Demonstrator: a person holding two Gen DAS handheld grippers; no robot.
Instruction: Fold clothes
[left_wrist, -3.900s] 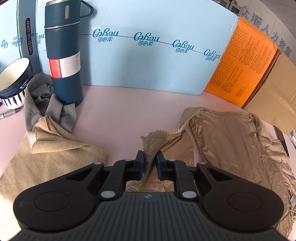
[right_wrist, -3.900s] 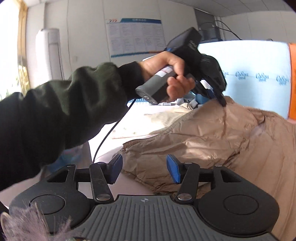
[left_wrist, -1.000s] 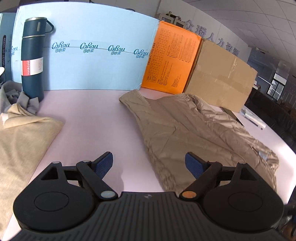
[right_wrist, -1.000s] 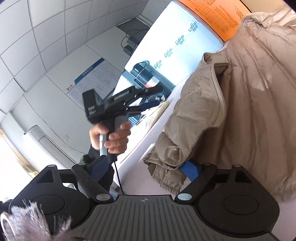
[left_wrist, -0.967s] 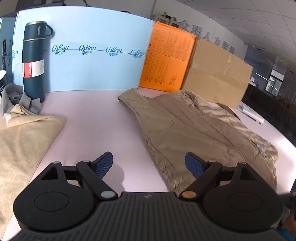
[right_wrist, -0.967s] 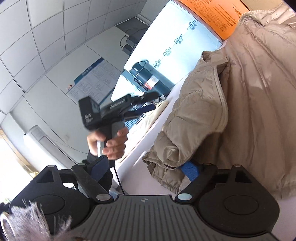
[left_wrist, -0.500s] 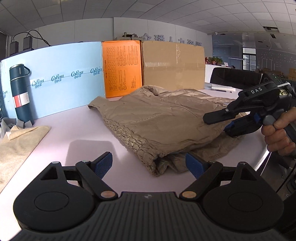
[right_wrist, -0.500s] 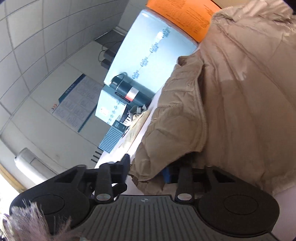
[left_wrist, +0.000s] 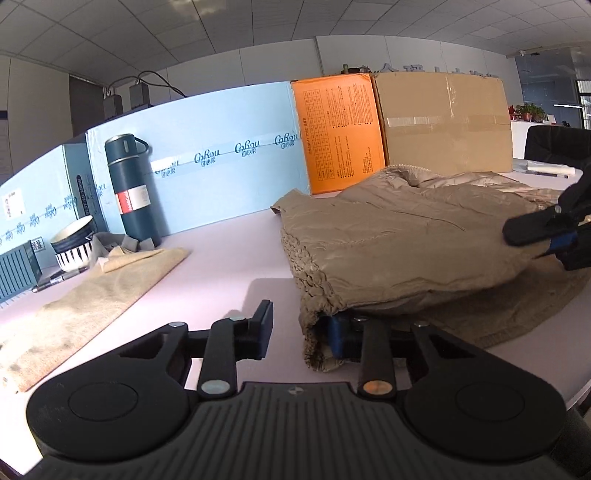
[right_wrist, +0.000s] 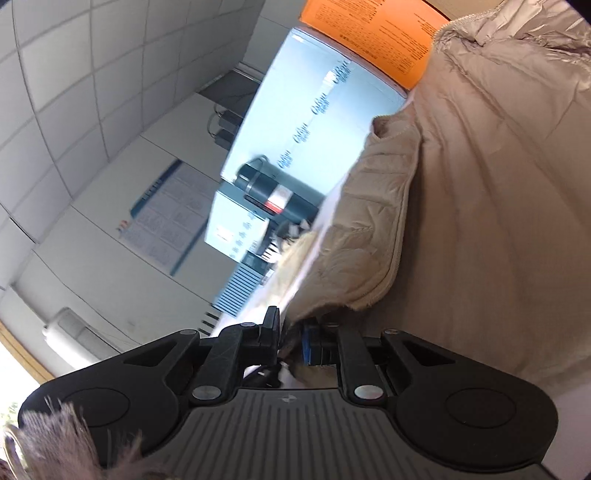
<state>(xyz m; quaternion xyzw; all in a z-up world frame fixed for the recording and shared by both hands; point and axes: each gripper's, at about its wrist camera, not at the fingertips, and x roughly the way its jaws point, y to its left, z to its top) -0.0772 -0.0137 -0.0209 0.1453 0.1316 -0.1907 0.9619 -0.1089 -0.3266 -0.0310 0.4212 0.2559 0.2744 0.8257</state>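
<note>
Both grippers reach almost level, low over the pink table (left_wrist: 229, 266). The left gripper (left_wrist: 301, 334) has just been closing, and the near hem corner of the beige padded jacket (left_wrist: 406, 243) sits between its jaws, touching only the right pad. The right gripper (right_wrist: 290, 339) has just been closing and now pinches the jacket's edge. The jacket lies on the table.

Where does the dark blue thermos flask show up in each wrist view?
Left wrist: thermos flask stands upright at upper left, against the light blue box.
Right wrist: thermos flask appears tipped sideways at centre, left of the beige jacket.
Shared landmark: the orange box.
</note>
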